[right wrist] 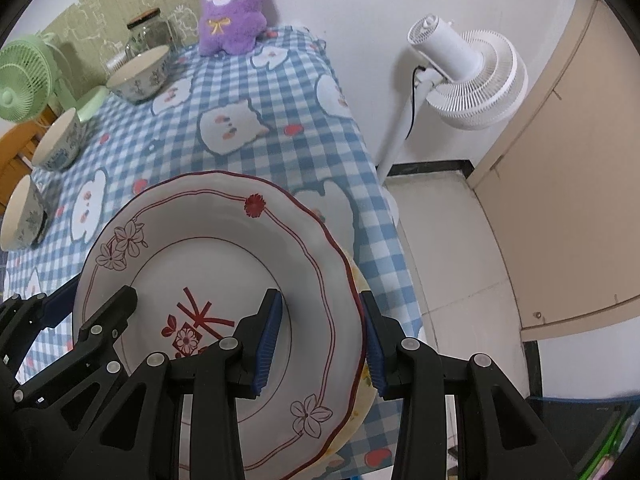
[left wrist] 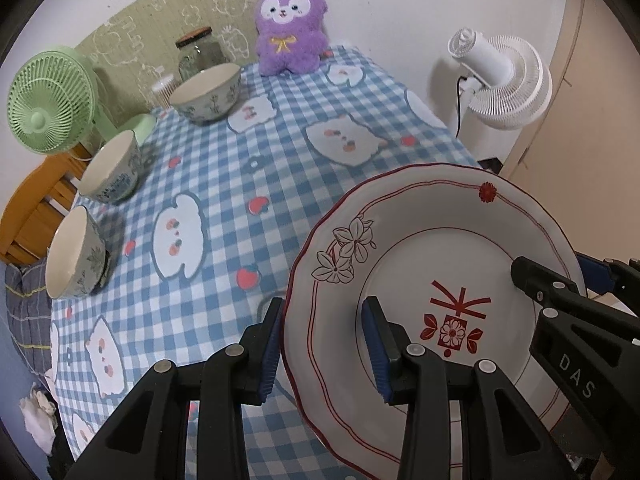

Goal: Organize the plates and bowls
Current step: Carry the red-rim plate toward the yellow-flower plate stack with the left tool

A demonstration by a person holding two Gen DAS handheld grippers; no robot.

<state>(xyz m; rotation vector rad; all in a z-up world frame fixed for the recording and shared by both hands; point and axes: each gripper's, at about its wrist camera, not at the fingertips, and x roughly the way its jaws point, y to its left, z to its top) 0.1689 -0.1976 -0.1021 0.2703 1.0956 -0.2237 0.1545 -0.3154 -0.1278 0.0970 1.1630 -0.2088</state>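
**Both grippers held one plate at the table's near right**

The left gripper [left wrist: 324, 344] pinched the left rim of the plate [left wrist: 420, 264], one blue pad under the rim and one on its face. The right gripper [right wrist: 322, 344] clamped the opposite rim the same way, jaws partly closed on it. The plate sat over the near right corner of the table [left wrist: 248, 168], with a yellowish dish [right wrist: 362, 396] just beneath it. Three bowls [left wrist: 112, 168] lined the left edge. A purple plush [left wrist: 290, 24] sat at the far end.

glossy ceramic plate [left wrist: 420, 264], matt checked cloth tablecloth [left wrist: 240, 168], fuzzy plush toy [left wrist: 289, 26]
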